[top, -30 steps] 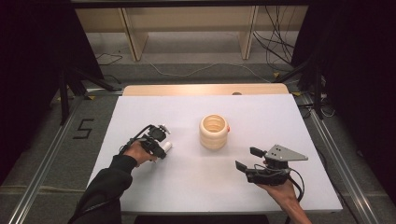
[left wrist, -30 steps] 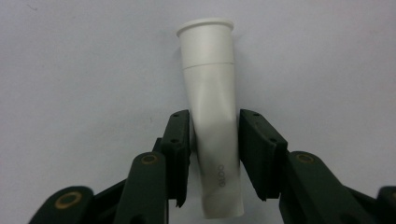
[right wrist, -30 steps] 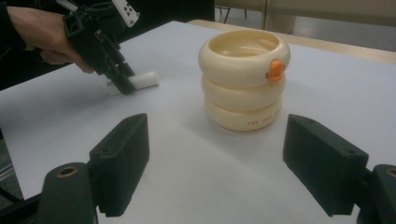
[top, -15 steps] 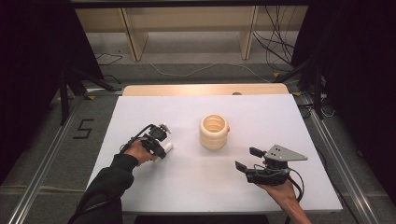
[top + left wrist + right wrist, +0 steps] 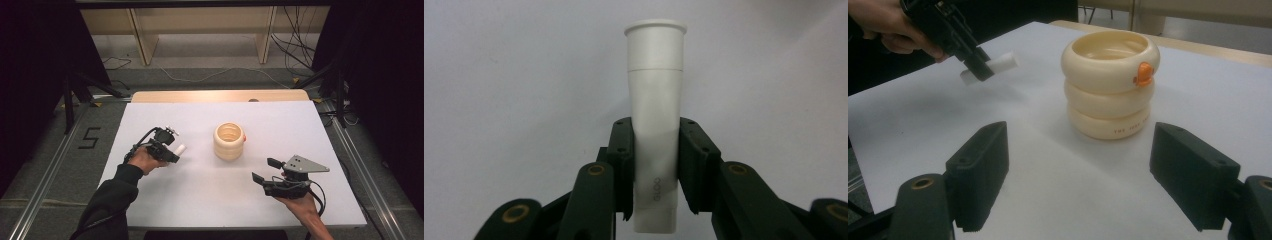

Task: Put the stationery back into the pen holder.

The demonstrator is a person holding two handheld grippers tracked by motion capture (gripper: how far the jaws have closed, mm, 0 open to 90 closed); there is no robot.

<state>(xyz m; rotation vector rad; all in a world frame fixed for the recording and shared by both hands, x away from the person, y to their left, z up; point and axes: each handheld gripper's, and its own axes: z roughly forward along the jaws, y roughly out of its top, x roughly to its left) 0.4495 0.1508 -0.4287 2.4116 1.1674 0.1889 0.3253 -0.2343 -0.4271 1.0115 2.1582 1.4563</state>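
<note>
1. The white tube (image 5: 655, 125) is what's being worked with. It looks like a small squeeze tube with a flanged cap, flat crimped tail at the back, some tiny print on the side I can't read. I'd guess it's light, with a soft body that dents if you pinch hard, and a smooth, maybe slippery skin.

2. Best place to grab, in my opinion: the lower body near the crimp, where it's flatter and the pads get a wide contact. That's pretty much where it's held now. The round cap end would probably roll or twist out.

3. The left gripper (image 5: 655, 165) is clamped on that tube, pads pressing both sides of the lower half, cap end sticking out past the tips. From the high view the tube (image 5: 178, 149) is at the left of the white table (image 5: 210, 200), pointing roughly toward the middle.

4. Right gripper (image 5: 1078, 175) has its jaws wide apart with nothing between them, sitting low at the right side, facing the centre.

5. In the middle is a cream ringed cup (image 5: 1110, 82), three stacked bulges, open top, little orange tab on the rim. Looks stiff and stable. It stands well apart from both grippers.
</note>
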